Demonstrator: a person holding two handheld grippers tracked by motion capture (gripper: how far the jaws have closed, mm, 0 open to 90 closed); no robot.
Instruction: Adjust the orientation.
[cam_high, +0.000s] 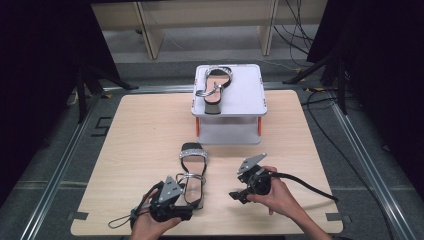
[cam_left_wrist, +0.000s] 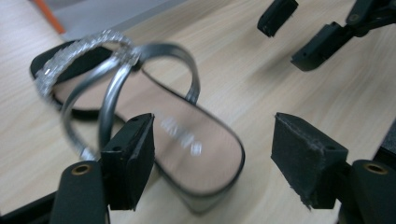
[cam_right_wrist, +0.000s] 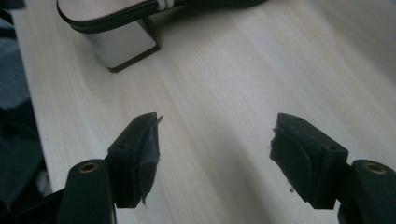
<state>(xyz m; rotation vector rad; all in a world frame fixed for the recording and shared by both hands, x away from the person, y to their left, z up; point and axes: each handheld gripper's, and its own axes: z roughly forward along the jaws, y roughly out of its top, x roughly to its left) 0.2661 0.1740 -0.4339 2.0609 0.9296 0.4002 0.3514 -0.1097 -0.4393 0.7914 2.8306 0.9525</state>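
1. My left gripper (cam_high: 192, 200) is positioned at the near edge of the tabletop (cam_high: 145, 130), at the heel end of the sandal (cam_high: 192, 172).
2. Left fingers (cam_left_wrist: 133, 158): spread wide. The sandal's heel end lies between them in the left gripper view; the pads do not press on it. One pad stands just beside the heel's edge.
3. The sandal lies flat on the tabletop, toe end pointing away from me. It has a tan insole, a silver ankle strap and a sparkling band across the toe.
4. Writing: a pale brand mark is printed on the insole at the heel. It is blurred; I cannot read it.
5. My right gripper (cam_high: 237, 195) is positioned to the right of the sandal, apart from it.
6. Right fingers (cam_right_wrist: 140, 154): spread wide, holding nothing, with bare tabletop between them. The sandal's silver block heel shows beyond them.
7. A second sandal (cam_high: 215, 85) lies on the white stand (cam_high: 245, 95) at the far side of the tabletop.
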